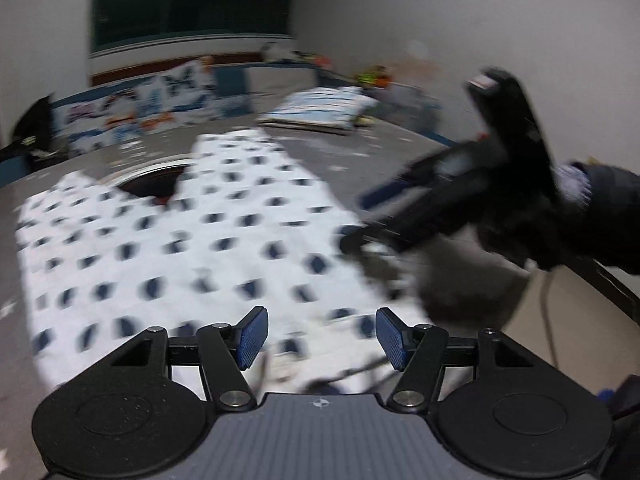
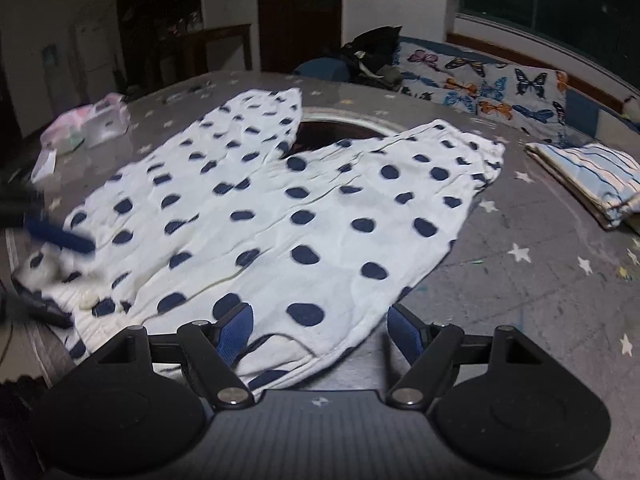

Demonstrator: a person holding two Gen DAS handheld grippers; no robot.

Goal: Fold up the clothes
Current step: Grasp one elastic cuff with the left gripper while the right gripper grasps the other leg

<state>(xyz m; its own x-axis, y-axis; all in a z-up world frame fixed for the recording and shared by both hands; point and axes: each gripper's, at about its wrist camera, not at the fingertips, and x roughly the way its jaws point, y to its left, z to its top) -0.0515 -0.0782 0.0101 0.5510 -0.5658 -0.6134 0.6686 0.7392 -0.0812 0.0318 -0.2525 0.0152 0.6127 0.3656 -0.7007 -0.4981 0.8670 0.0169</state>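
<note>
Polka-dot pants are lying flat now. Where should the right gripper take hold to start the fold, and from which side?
Judging by the right wrist view, grip the waistband edge of the polka-dot pants nearest the right gripper, coming in low from the near side. That hem lies flat just ahead of the open jaws, so one finger can probably slide under it on the table.

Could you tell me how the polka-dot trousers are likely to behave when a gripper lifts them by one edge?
The polka-dot trousers lie flat with fine wrinkles, so they are probably thin and floppy and will drape rather than hold shape. Being a single spread layer, they look light. On the smooth grey table the trailing legs will likely drag and bunch.
</note>
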